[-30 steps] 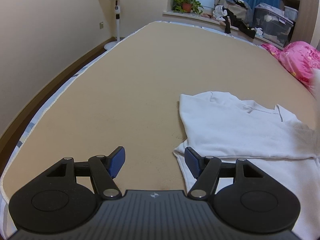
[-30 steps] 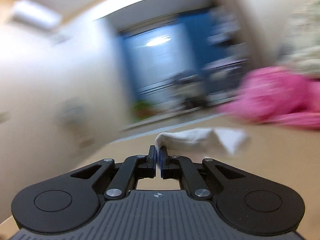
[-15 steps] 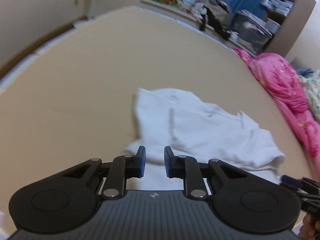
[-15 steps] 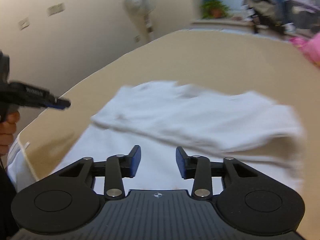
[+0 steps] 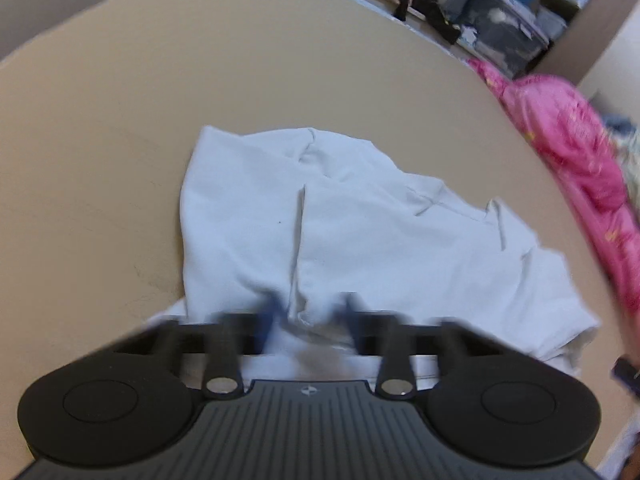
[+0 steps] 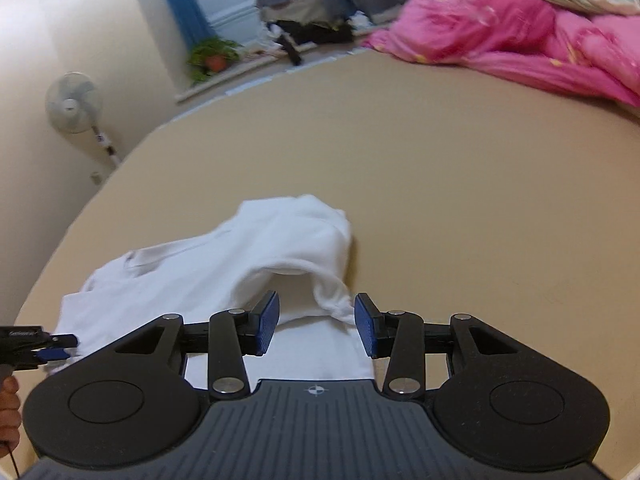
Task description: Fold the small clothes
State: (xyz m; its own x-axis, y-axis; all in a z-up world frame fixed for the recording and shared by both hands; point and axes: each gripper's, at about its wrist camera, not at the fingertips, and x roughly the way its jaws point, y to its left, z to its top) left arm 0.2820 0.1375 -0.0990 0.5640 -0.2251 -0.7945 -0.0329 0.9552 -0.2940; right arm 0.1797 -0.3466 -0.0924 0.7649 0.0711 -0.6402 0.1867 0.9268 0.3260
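A second ago the right gripper [image 6: 316, 322] had a pinch of the white cotton garment [image 5: 360, 240] and was carrying it through the air; now its blue-padded jaws stand wide apart and hold nothing, and the cloth it carried lies doubled over the rest. So one fold looks to have been laid down and let go, and the garment sits as a lumpy, half-folded heap on the tan bed sheet [image 6: 480, 184], near the edge where the person stands.

The left gripper [image 5: 308, 320] has swung in over that same time, from beside the garment's edge to right above its near hem. Its fingers are smeared by motion, but a clear gap shows between them, moderately apart, with a small pucker of white cloth lying just ahead in that gap. I would say it is lining up for the next pinch, not yet closed on anything.

From the right gripper's own view, the garment's bunched right-hand corner lies just in front of its right pad, touching or nearly so; I cannot tell which. The folded flap arches up loosely behind it rather than lying flat, so it probably needs smoothing or a second fold. A crumpled pink quilt [image 6: 520, 32] lies well apart at the far side of the bed.
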